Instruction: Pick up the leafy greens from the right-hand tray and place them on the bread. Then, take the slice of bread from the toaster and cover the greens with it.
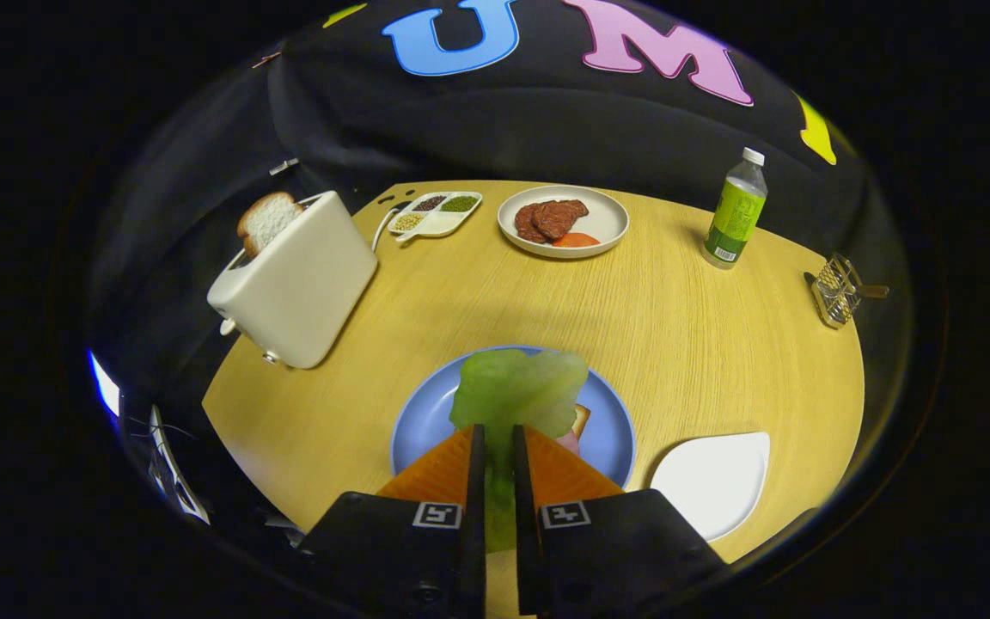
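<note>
My gripper (495,447) is clenched on the leafy greens (519,391); both orange fingers (439,468) press the stem end between them, and the pale green leaf fans out just ahead of the tips, over the blue plate (426,413) at the near edge of the desk (675,344). The leaf covers most of what lies on that plate; a corner of bread (580,419) with a brown crust pokes out beside it, and a sliver of something pink beneath (I cannot make out what it is) shows just beside my right finger. The near part of the plate is cut off by my own fingers; whether the leaf touches the bread I cannot tell.

The white tray (714,481) sits near the right near edge of the desk, just beside the blue plate; its near rim is partly hidden by my gripper's black body. The toaster (297,284) stands at the left edge, tilted by the lens, with the slice of bread (268,221) standing up out of its slot; only the slice's upper part shows.

Along the far edge lie a divided dish (436,215) of small grains or seeds, too small to tell apart, and a white plate (602,219) with dark red slices; a green-labelled bottle (736,211) stands toward the far right; a small wire rack (837,291) rests at the right edge, hard to make out.
</note>
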`<state>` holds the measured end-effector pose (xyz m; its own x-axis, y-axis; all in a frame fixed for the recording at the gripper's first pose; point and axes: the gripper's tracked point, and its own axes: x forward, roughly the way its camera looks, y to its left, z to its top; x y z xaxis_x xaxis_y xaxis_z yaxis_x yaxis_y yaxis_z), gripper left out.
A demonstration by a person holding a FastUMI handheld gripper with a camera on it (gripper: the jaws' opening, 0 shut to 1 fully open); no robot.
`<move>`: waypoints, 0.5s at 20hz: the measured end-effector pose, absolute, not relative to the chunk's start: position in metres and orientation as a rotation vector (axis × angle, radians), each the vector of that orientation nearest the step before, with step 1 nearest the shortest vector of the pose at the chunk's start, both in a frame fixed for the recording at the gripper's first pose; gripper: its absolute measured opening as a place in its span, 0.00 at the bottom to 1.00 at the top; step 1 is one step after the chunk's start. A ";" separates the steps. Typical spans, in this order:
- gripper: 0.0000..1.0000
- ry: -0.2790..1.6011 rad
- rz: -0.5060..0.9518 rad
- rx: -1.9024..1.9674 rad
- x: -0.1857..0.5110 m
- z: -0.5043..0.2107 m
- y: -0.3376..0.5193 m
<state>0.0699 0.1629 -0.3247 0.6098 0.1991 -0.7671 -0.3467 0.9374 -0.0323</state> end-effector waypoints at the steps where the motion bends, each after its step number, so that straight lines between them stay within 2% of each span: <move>1: 0.20 0.867 0.311 -0.193 0.070 -0.329 0.163; 3: 0.30 0.873 0.305 -0.210 0.070 -0.333 0.162; 7: 0.75 0.861 0.315 -0.204 0.074 -0.334 0.166; 9: 0.79 0.828 0.333 -0.186 0.074 -0.325 0.171; 10: 0.93 0.812 0.337 -0.181 0.077 -0.322 0.173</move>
